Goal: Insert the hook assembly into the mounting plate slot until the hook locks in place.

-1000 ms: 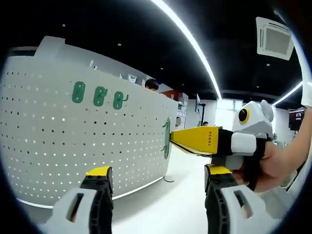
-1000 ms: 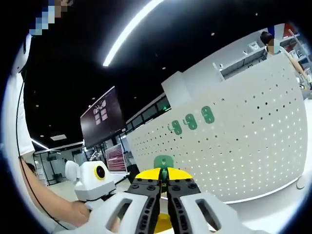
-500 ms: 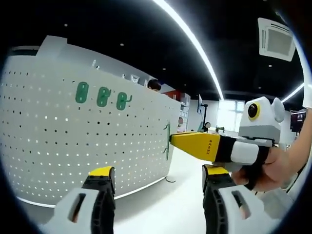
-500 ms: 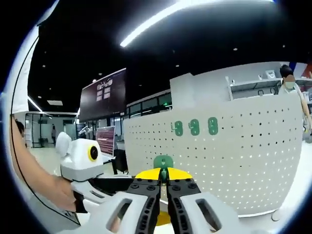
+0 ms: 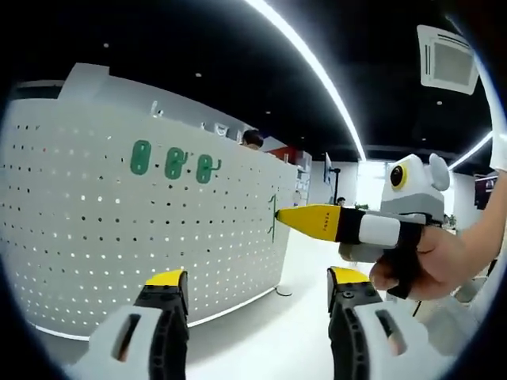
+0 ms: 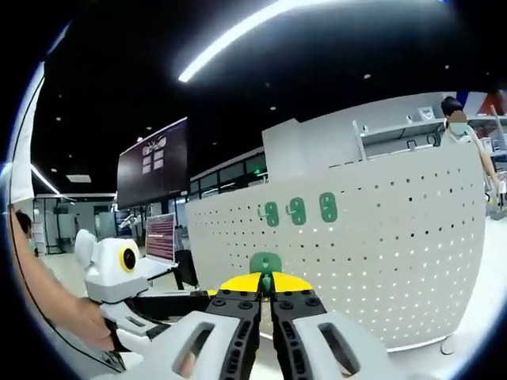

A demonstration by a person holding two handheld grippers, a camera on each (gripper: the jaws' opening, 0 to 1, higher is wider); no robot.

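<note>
A white perforated mounting panel (image 5: 119, 237) curves across the left gripper view, with three green hooks (image 5: 173, 162) seated near its top. My left gripper (image 5: 257, 297) stands open and empty in front of it. From the right, a hand holds my right gripper (image 5: 289, 218), shut on a green hook (image 5: 272, 220) that is seen edge-on close to the panel's right end. In the right gripper view, my right gripper (image 6: 267, 289) pinches that hook (image 6: 265, 264), facing the panel (image 6: 396, 253) and its three green hooks (image 6: 297, 210). The left gripper (image 6: 170, 303) comes in low on the left.
A person (image 5: 252, 139) stands behind the panel, also seen as a person (image 6: 455, 123) at the top right of the right gripper view. A dark wall screen (image 6: 154, 162) hangs at the left there. White floor (image 5: 261, 340) spreads below the panel.
The right gripper has risen a little and turned, so its green hook now shows edge-on near the panel. The left gripper stays open.
</note>
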